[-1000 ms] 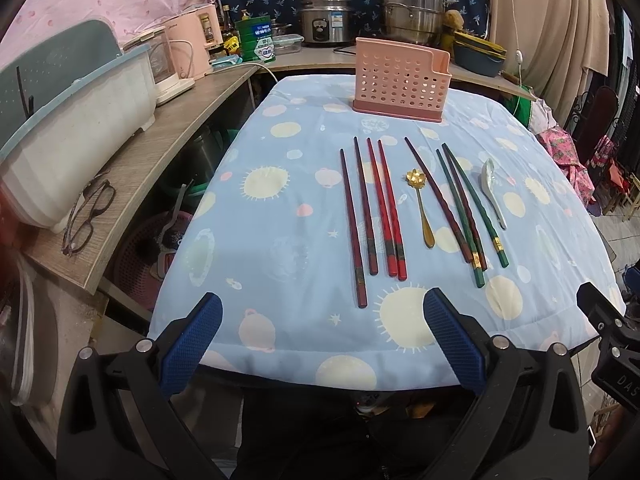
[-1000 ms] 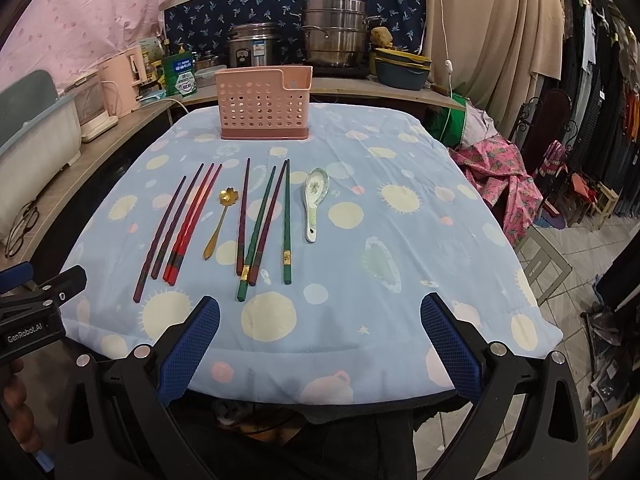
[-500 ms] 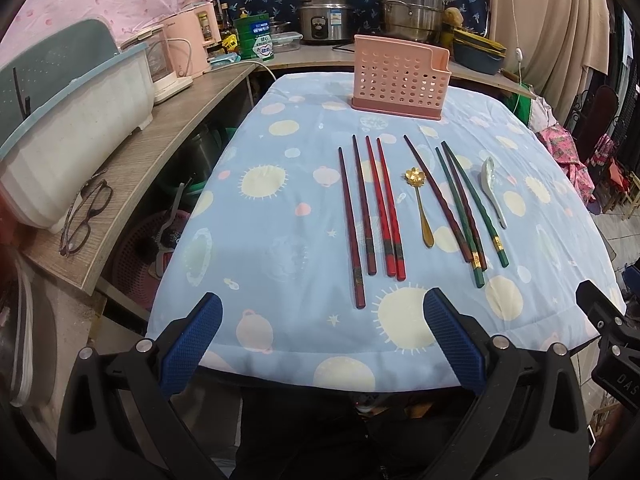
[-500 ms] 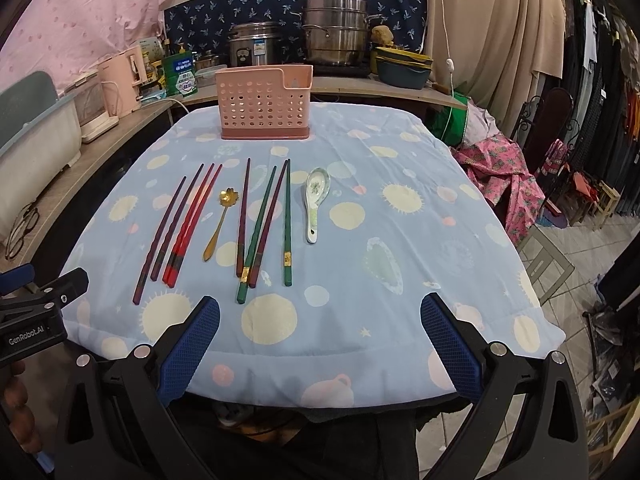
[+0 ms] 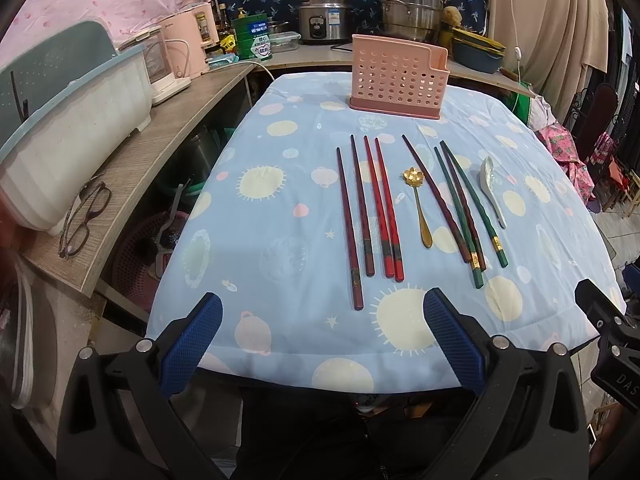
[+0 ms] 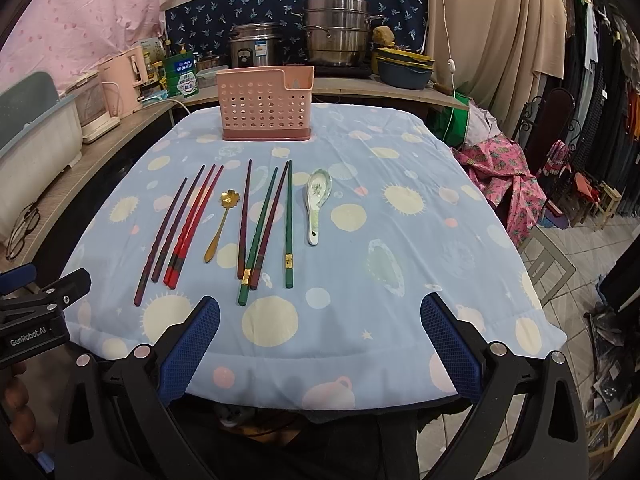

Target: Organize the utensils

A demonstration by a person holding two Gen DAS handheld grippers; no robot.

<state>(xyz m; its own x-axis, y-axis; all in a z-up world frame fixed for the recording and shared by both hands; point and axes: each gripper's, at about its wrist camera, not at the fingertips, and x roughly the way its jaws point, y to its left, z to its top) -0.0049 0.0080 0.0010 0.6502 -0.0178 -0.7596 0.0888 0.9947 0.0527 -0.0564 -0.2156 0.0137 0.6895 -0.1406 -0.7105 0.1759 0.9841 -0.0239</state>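
Note:
A pink perforated utensil holder (image 5: 398,76) (image 6: 266,108) stands upright at the far end of the table. In front of it lie several red and dark red chopsticks (image 5: 370,208) (image 6: 182,224), a gold flower-bowl spoon (image 5: 418,204) (image 6: 220,224), several green and dark chopsticks (image 5: 464,204) (image 6: 266,228) and a white ceramic spoon (image 5: 493,188) (image 6: 317,200). My left gripper (image 5: 322,344) is open and empty above the near table edge. My right gripper (image 6: 320,348) is open and empty there too, right of the left one.
The table wears a blue sun-patterned cloth (image 5: 280,240) (image 6: 400,240). A wooden counter (image 5: 132,168) at the left holds a white-and-teal bin (image 5: 68,128), glasses (image 5: 82,220) and pink appliances. Steel pots (image 6: 336,40) stand behind the holder. Clothes racks and a stool (image 6: 548,264) are at the right.
Both grippers have drifted slightly forward toward the table. Nothing on the table has moved, and both grippers stay open.

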